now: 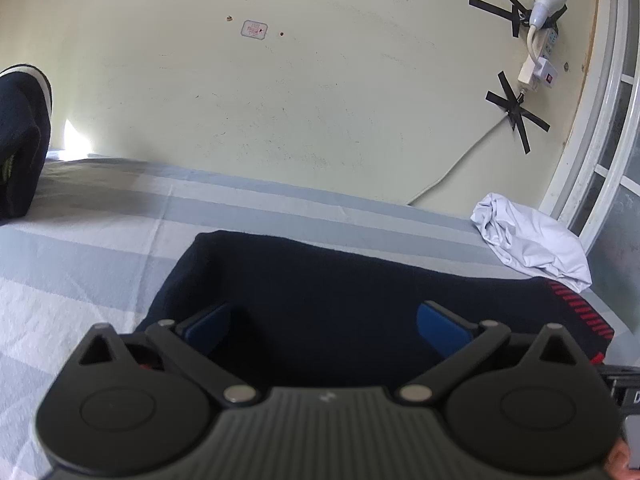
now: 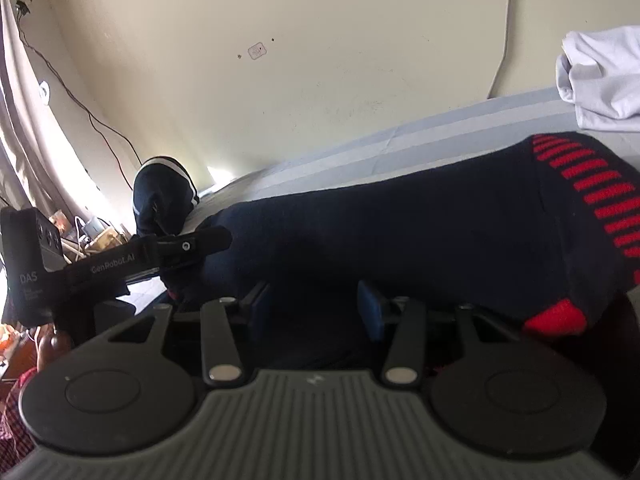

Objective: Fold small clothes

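Left gripper [image 1: 322,322] wide over navy sock [image 1: 320,280]

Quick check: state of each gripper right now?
Left gripper: open wide over the dark sock, not gripping.
Right gripper: open, nothing visibly pinched.

We note a bed with a blue-and-white striped sheet [image 1: 100,240] bearing a dark navy garment with red-striped trim [image 1: 320,300] spread flat, a crumpled white cloth [image 1: 532,240] beside it, and a folded navy piece [image 1: 20,140] well apart.
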The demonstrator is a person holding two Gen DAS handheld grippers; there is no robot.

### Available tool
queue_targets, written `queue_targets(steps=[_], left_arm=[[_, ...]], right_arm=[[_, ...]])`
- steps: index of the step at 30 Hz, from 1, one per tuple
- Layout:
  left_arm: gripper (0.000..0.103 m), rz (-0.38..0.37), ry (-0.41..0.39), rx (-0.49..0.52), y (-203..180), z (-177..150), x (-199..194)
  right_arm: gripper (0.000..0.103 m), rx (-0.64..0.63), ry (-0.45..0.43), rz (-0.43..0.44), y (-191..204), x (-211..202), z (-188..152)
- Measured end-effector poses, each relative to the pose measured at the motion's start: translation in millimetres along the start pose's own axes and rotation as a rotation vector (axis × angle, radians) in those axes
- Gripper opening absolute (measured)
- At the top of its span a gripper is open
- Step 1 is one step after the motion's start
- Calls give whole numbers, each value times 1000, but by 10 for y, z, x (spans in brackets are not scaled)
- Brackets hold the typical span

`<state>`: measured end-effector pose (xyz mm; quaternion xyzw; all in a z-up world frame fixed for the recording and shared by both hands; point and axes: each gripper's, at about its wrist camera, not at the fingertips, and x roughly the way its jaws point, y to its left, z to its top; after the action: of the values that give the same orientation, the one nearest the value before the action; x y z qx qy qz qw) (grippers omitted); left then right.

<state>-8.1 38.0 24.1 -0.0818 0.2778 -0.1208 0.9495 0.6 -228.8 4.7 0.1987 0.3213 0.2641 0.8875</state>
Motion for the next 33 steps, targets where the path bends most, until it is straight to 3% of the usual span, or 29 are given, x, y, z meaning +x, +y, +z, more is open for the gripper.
queue_targets(steps=[6, 11, 22, 26, 33], left_arm=[[103, 8, 26, 13, -27, -8, 42], [103, 21, 43, 31, -56, -2, 69], [103, 57, 71, 93, -157, -13, 105], [103, 52, 66, 87, -146, -16, 99], [103, 47, 51, 79, -144, -27, 73]], right_arm=[[58, 32, -7, 41, -4, 7, 10], [71, -25, -12, 43, 99, 0, -26], [80, -33, -10, 72, 82, 6, -34], [88, -50, -1, 87, 66, -25, -39], [91, -58, 4, 101, 75, -10, -34]])
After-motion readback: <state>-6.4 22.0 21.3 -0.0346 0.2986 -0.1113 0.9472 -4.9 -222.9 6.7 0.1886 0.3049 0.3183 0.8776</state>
